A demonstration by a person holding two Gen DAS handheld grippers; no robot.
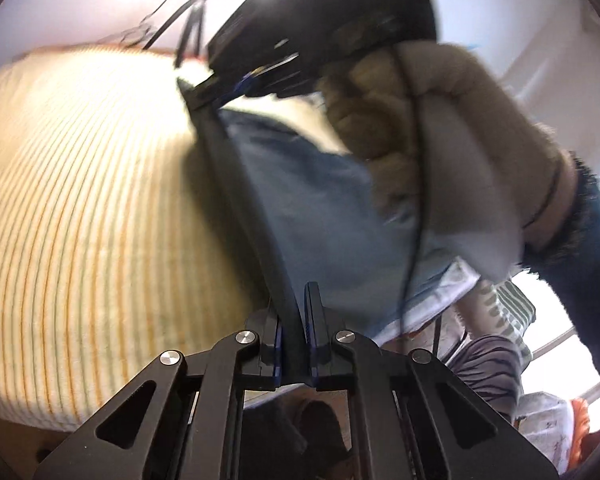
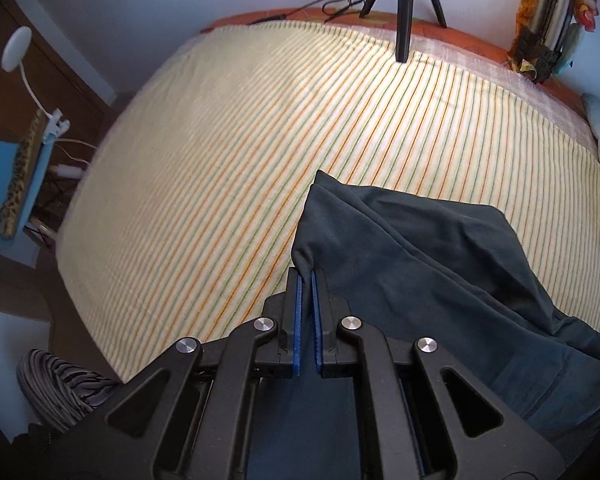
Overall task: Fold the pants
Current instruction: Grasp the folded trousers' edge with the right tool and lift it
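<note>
the right gripper (image 2: 307, 276) has its blue-padded fingers (image 2: 299, 300) pressed nearly together, pinching an edge of the dark pants (image 2: 420, 256) at the tips. from there the cloth bunches up and drapes away to the right over the striped bedspread (image 2: 228, 160). the left gripper (image 1: 296, 300) is likewise closed, clamping a taut dark band of the pants (image 1: 236, 184) that stretches up from between its fingers to the other gripper, held in a hand in a pale fluffy sleeve (image 1: 452, 152). a tripod (image 2: 404, 4) stands at the far edge of the bed.
</note>
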